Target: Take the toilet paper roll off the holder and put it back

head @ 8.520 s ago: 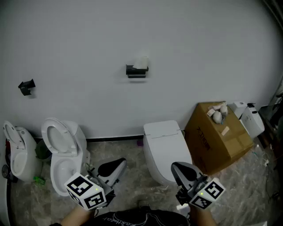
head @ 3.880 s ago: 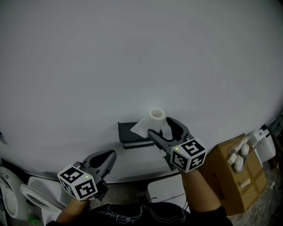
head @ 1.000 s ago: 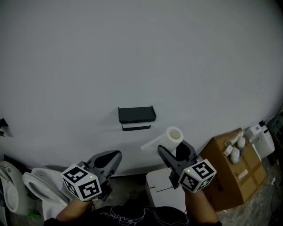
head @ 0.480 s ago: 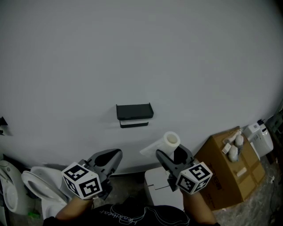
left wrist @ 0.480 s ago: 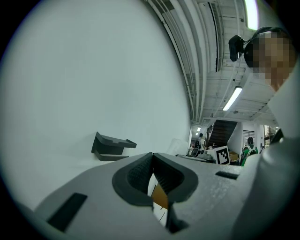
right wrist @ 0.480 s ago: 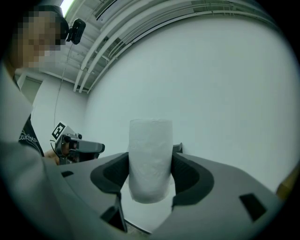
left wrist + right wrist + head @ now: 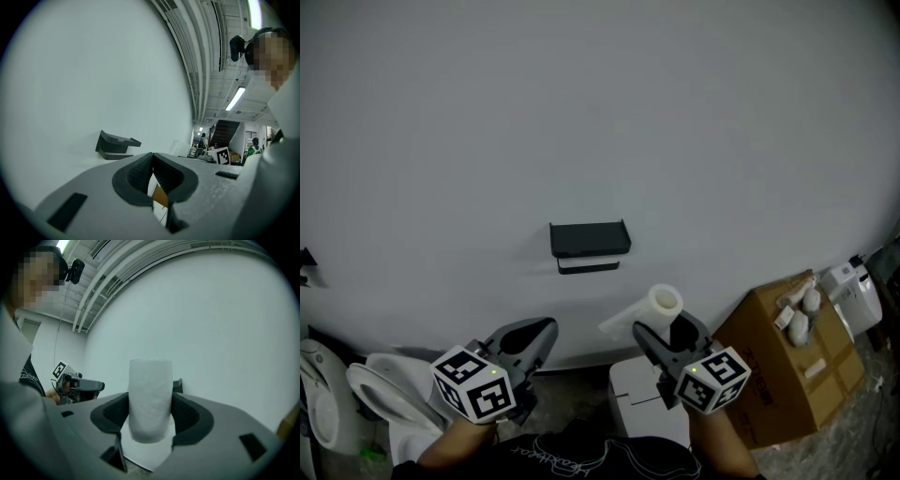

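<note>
The white toilet paper roll (image 7: 665, 302) stands upright between the jaws of my right gripper (image 7: 666, 330), which is shut on it, and a loose sheet (image 7: 622, 322) trails off to its left. It hangs below and to the right of the black wall holder (image 7: 590, 239), which is bare. In the right gripper view the roll (image 7: 150, 399) fills the gap between the pads (image 7: 115, 413), with a corner of the holder (image 7: 177, 385) peeking out behind it. My left gripper (image 7: 530, 336) is low at the left, shut and holding nothing; its own view shows the holder (image 7: 115, 145) ahead of it on the wall.
A plain white wall fills most of the view. Below stand a toilet with its lid up (image 7: 384, 394), a closed white toilet (image 7: 633, 398), a cardboard box (image 7: 778, 347) with small things on top, and white containers (image 7: 853, 295) at the right.
The roll was on the holder some seconds ago and is now off it. Over the last second my right gripper has sunk a little with the roll; the left has stayed put.
</note>
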`<move>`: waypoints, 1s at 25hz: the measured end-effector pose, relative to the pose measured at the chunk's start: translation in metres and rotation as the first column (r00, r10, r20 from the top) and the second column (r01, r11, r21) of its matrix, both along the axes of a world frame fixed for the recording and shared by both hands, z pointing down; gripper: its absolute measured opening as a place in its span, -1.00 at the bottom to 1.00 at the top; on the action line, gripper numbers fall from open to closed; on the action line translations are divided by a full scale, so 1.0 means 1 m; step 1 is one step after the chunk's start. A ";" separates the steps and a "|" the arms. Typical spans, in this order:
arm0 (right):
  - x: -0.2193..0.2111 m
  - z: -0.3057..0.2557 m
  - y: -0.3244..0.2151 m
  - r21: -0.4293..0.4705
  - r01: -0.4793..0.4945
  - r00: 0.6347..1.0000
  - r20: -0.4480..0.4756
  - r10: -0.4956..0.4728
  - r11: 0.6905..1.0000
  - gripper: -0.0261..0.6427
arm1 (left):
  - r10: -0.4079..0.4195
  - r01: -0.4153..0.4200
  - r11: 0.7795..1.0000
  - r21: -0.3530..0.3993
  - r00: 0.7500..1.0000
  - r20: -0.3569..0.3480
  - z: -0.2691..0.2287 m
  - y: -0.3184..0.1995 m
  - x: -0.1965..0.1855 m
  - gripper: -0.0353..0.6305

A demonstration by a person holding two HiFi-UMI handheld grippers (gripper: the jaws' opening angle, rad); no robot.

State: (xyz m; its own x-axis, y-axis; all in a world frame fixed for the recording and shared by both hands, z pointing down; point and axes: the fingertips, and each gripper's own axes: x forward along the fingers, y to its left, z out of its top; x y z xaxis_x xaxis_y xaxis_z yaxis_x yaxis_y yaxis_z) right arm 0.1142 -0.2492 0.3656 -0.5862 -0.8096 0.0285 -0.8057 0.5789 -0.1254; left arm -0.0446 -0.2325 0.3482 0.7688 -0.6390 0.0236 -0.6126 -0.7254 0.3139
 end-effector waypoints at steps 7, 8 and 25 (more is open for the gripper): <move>0.002 -0.010 -0.011 0.019 -0.007 1.000 -0.008 0.007 1.000 -0.11 | 0.018 -0.018 1.000 0.013 1.000 0.003 -0.004 -0.010 0.005 -0.88; 0.003 -0.012 -0.013 0.024 -0.008 1.000 -0.010 0.008 1.000 -0.11 | 0.019 -0.019 1.000 0.013 1.000 0.002 -0.005 -0.013 0.005 -0.88; -0.002 -0.070 -0.067 0.142 0.017 0.997 -0.083 -0.005 0.990 -0.11 | 0.017 -0.017 1.000 0.013 1.000 0.007 -0.007 -0.055 0.001 -0.88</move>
